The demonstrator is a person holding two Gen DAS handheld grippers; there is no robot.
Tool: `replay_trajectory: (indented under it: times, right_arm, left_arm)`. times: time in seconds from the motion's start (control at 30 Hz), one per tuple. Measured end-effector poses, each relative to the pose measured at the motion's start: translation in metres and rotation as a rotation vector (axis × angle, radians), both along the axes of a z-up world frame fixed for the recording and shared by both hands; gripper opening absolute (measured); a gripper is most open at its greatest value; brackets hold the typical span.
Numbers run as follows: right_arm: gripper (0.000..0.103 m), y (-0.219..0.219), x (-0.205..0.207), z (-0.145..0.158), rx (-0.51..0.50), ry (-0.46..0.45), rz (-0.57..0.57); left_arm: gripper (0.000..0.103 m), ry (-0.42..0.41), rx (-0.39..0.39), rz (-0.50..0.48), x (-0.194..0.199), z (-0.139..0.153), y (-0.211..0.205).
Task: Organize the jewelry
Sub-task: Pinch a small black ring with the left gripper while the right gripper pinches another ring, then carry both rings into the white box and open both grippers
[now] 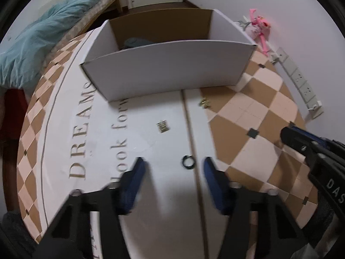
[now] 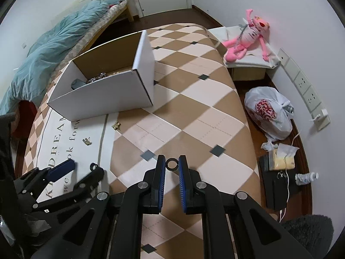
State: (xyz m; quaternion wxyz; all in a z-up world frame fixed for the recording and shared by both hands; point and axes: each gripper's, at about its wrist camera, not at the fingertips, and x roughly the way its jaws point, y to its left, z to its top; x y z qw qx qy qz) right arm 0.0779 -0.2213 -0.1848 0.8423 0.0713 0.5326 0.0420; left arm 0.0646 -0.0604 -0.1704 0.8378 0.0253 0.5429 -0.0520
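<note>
A white cardboard box (image 1: 168, 69) stands open on the checkered table; in the right wrist view (image 2: 103, 92) it holds a dark item and some metal jewelry. My left gripper (image 1: 172, 164) is open just above the table, and a black ring (image 1: 188, 161) lies between its fingertips. Two small gold pieces (image 1: 162, 126) (image 1: 204, 103) lie further toward the box. My right gripper (image 2: 172, 164) is shut on a black ring (image 2: 172, 163) held between its fingertips, above the table to the right of the left gripper (image 2: 82, 168).
A white mat with "DREAM" lettering (image 1: 82, 133) covers the table's left part. Off the table to the right are a pink plush toy (image 2: 248, 36), a white plastic bag (image 2: 267, 112), wall sockets (image 2: 306, 90) and a bed with a blue blanket (image 2: 54, 47) at the far left.
</note>
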Motion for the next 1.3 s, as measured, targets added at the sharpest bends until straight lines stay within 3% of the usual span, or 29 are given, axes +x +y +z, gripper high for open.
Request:
replay_trajectory:
  times: [0.07, 0.17, 0.5, 0.73, 0.9, 1.03, 1.3]
  right_arm:
    - [0.013, -0.002, -0.002, 0.0, 0.002, -0.001, -0.005]
    - [0.013, -0.003, -0.002, 0.002, 0.003, -0.007, -0.007]
    - [0.013, 0.002, -0.004, 0.029, 0.034, -0.066, 0.003]
    - [0.013, 0.015, 0.006, 0.066, 0.063, -0.148, 0.034]
    - [0.013, 0.027, 0.032, 0.082, 0.101, -0.171, 0.061]
    - [0.013, 0.033, 0.067, 0.087, 0.154, -0.151, 0.084]
    - [0.013, 0.052, 0.153, 0.073, 0.187, -0.002, 0.155]
  left_arm:
    - [0.023, -0.005, 0.006, -0.008, 0.002, 0.001, -0.002]
    - [0.01, -0.007, -0.002, -0.016, 0.005, 0.002, -0.005]
    - [0.01, -0.055, -0.037, 0.0, 0.001, 0.02, 0.003]
    - [0.01, -0.177, -0.068, 0.02, 0.009, 0.076, 0.019]
    - [0.01, -0.218, -0.095, 0.033, 0.032, 0.106, 0.033]
    - [0.01, -0.195, -0.123, 0.022, 0.058, 0.114, 0.043]
    - [0.01, -0.063, -0.197, 0.037, 0.133, 0.101, 0.072]
